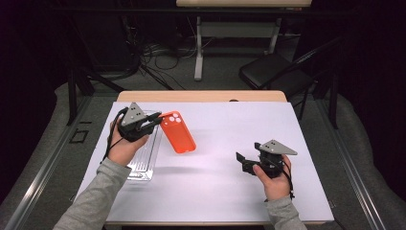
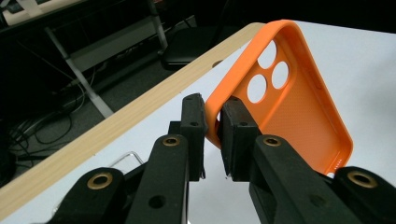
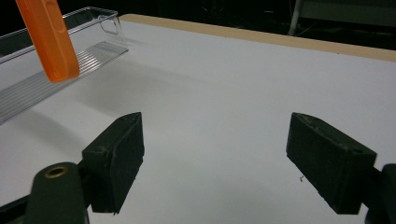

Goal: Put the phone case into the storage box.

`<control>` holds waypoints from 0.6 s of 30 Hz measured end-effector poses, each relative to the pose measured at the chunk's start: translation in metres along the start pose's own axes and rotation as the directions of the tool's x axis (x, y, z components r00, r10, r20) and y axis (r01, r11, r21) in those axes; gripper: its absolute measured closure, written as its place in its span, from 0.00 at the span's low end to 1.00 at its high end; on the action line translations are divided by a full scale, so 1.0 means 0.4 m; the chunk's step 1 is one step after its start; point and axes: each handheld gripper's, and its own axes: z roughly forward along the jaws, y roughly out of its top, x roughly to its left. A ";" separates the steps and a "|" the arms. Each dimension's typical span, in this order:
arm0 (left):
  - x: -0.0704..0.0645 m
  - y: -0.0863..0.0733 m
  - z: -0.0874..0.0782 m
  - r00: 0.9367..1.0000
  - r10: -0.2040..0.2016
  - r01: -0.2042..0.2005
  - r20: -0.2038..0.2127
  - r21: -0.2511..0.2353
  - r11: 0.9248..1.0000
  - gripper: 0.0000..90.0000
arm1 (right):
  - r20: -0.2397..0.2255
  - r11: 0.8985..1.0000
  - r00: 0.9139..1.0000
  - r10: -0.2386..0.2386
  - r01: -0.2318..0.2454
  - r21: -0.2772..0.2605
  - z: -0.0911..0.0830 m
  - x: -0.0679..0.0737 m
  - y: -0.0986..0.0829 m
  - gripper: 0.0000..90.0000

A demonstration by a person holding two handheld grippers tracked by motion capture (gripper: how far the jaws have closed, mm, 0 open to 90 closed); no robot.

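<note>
Left tool [image 2: 212, 122] clamped on orange case [image 2: 299, 93]

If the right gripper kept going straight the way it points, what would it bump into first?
Probably the bare white table top. The right gripper is open and points slightly down across it. The orange phone case and clear tray sit off to one side.

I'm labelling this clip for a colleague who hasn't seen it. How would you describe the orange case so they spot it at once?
Start at the white table, then go to its left side, where a clear tray lies. Beside the tray, the left gripper pinches the phone case by its rim; it's the one bright orange thing, with three round camera holes.
</note>
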 end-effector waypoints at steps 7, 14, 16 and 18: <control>0.018 0.032 -0.009 0.999 0.036 -0.036 0.006 0.026 0.999 0.90 | 0.008 1.000 1.000 0.003 -0.003 -0.004 -0.006 -0.006 -0.003 0.21; 0.027 0.066 -0.021 0.991 0.131 -0.131 -0.003 0.049 0.990 0.89 | 0.006 1.000 1.000 -0.003 0.003 0.003 -0.001 -0.004 -0.004 0.21; 0.029 0.074 -0.022 0.985 0.172 -0.171 -0.006 0.063 0.983 0.89 | 0.007 1.000 1.000 -0.003 0.003 0.004 0.000 -0.002 -0.004 0.21; 0.030 0.081 -0.023 0.980 0.201 -0.199 -0.010 0.079 0.977 0.89 | 0.010 1.000 1.000 -0.011 0.011 0.007 0.001 -0.001 -0.005 0.21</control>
